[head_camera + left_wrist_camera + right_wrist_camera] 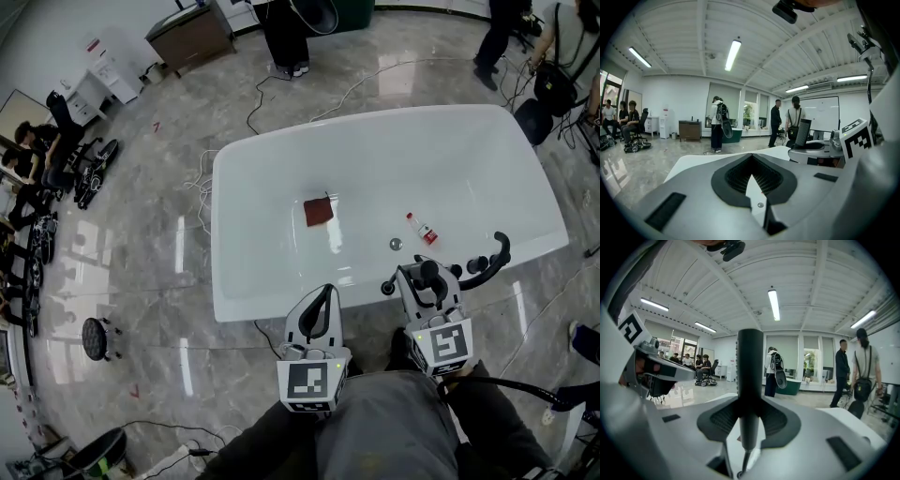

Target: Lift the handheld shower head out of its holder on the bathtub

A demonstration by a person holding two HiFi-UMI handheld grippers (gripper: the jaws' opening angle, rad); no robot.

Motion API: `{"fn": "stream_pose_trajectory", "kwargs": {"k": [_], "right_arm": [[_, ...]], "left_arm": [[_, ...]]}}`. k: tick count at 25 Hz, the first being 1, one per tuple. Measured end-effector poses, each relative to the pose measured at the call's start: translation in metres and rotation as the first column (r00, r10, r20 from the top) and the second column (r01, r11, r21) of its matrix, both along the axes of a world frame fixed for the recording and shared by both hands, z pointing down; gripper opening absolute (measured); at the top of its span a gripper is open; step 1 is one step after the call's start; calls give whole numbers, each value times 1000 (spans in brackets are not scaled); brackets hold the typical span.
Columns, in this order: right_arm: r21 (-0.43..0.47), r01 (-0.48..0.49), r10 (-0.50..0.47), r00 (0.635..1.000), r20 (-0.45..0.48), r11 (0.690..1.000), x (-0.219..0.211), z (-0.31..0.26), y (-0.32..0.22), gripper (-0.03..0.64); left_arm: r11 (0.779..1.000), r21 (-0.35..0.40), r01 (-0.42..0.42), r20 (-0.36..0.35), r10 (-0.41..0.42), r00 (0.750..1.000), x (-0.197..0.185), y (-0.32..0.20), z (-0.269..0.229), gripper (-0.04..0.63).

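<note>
The black handheld shower head (750, 380) stands upright between my right gripper's (749, 420) jaws, its thin hose leaving below. In the head view that right gripper (427, 274) sits over the white bathtub's near rim (281, 305), shut on the shower head's handle (429, 270). The holder is hidden under the gripper, so I cannot tell whether the handle still sits in it. My left gripper (323, 298) hovers just left of it at the same rim, shut with nothing held. In its own view the left gripper (751, 161) shows only the tub beyond its tips.
A black curved spout (499, 255) and knobs stand on the rim right of my right gripper. Inside the tub lie a brown square pad (319, 212), a small bottle (422, 228) and the drain (396, 244). Cables run on the floor behind the tub, where people stand.
</note>
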State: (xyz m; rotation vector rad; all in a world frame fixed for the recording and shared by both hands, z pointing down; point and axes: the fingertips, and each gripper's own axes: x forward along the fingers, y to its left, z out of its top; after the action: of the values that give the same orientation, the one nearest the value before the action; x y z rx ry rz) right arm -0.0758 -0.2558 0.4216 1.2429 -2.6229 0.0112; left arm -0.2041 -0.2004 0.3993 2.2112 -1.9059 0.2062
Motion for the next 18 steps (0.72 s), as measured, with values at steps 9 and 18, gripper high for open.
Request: {"fn": "stream_pose_trajectory", "kwargs": {"k": [9,18], "right_arm": [[81,-62,60,998,33,995,-5,-41,20,140],[214,-90,64,990,129,973,19,-137,60,140]], "left_arm": [[998,-15,-65,-31,65,997,-8,28,10,3],[999,-9,-43,-46,43,998,0,51,-3,3]]}}
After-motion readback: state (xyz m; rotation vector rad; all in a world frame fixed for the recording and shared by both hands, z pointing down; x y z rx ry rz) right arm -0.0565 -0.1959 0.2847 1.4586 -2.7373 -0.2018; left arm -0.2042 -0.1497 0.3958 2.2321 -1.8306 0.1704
